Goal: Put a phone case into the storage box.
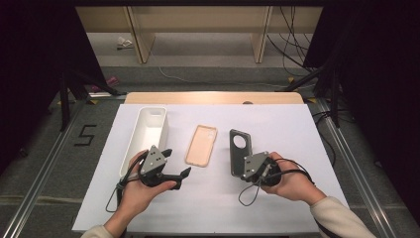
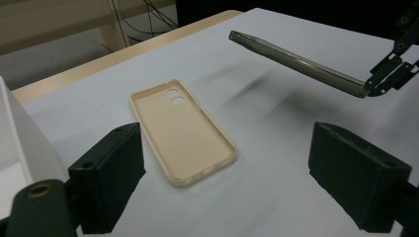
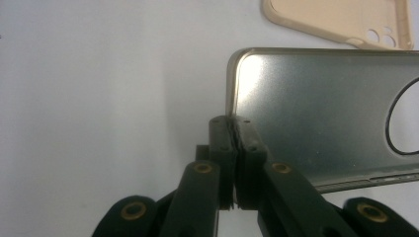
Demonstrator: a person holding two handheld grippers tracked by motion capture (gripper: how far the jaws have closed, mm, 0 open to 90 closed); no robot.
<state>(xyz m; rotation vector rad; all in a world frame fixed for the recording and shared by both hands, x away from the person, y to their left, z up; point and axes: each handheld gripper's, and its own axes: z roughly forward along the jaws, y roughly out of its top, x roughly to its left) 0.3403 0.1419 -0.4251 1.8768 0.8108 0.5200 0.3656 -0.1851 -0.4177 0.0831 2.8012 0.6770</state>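
Left gripper [image 1: 174, 163]: nearest the table's front edge, jaws spread wide with nothing between them; aimed toward the beige case, likely lined up for a pick.
Right gripper [image 1: 246, 167]: jaws clamped tight on the near short edge of the dark translucent smoky-grey phone case with the large round camera hole [image 1: 240, 148]; edge grip probably chosen because the thin rim is the sole part the pads can pinch.
Dark case, position: lifted clear of the table, tilted, shadow beneath it in the left gripper view [image 2: 296, 61]; cantilevered from one end, so prone to sag or twist.
Beige soft rubbery phone case [image 1: 201, 145]: flat on the white table sheet [image 1: 287, 126], open side up, camera holes at the far end; between the two grippers, well apart from the dark case.
White oblong plastic bin [image 1: 157, 112]: far left, empty, open side up; just beyond the left gripper, presumably the drop point for the cases.
Wooden shelving [image 1: 143, 44]: beyond the table, on the floor, apart from the work.
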